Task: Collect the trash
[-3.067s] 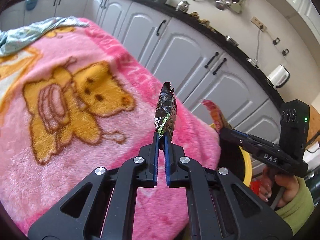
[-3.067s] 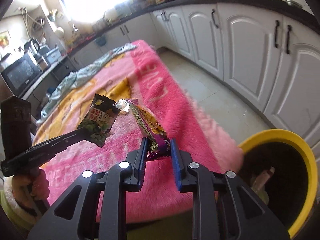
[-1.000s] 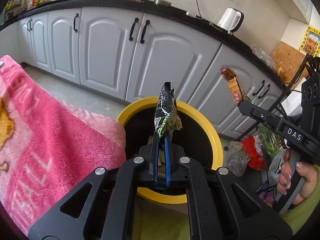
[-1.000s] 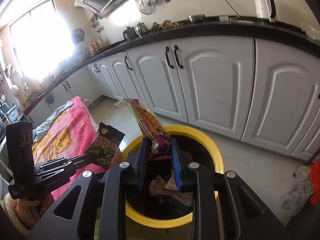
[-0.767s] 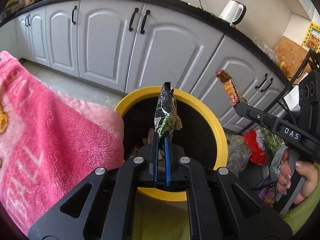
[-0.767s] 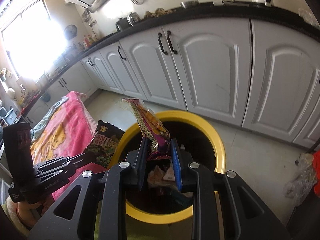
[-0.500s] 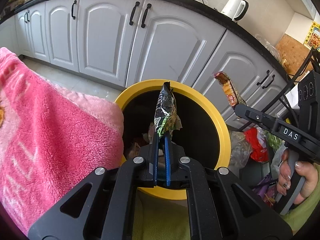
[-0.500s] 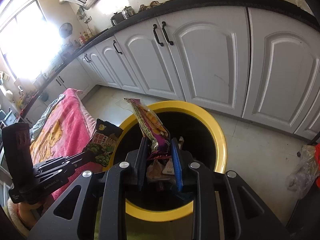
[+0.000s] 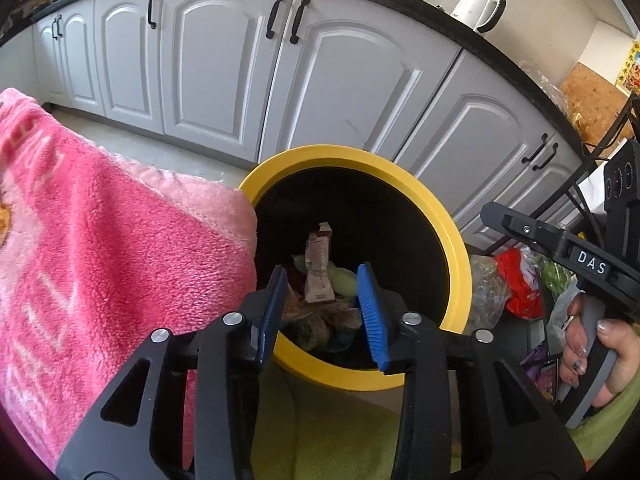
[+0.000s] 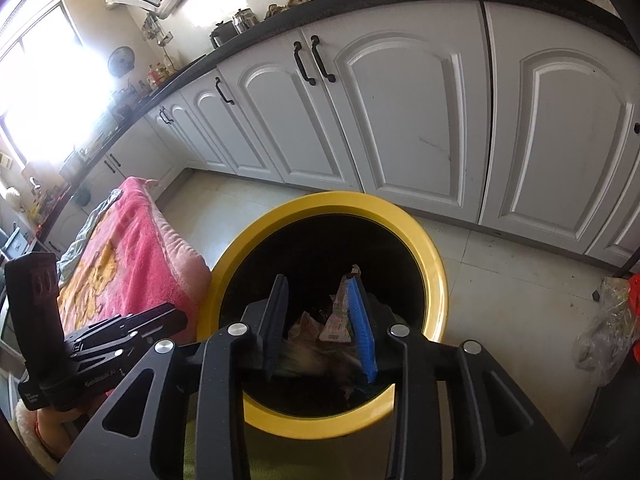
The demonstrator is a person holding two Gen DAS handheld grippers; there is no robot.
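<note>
While both tools are hanging over the yellow bin (image 9: 448,236), the left gripper (image 9: 324,312) and right gripper (image 10: 320,320) are standing spread, having just been opening, nothing pinched. Wrappers (image 9: 318,268) are lying inside the bin. Advised: keeping the jaws over the opening until everything is falling clear.

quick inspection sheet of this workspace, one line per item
surface: pink blanket beside the bin; tiled floor.
job's things: yellow bin holds wrappers.
clutter: bags on the floor right of the bin.
grippers: left gripper and right gripper over the bin, jaws just opened, nothing between the fingers.
cables: black cables at the left view's right edge.
surroundings: white cabinets, kettle on the counter.
</note>
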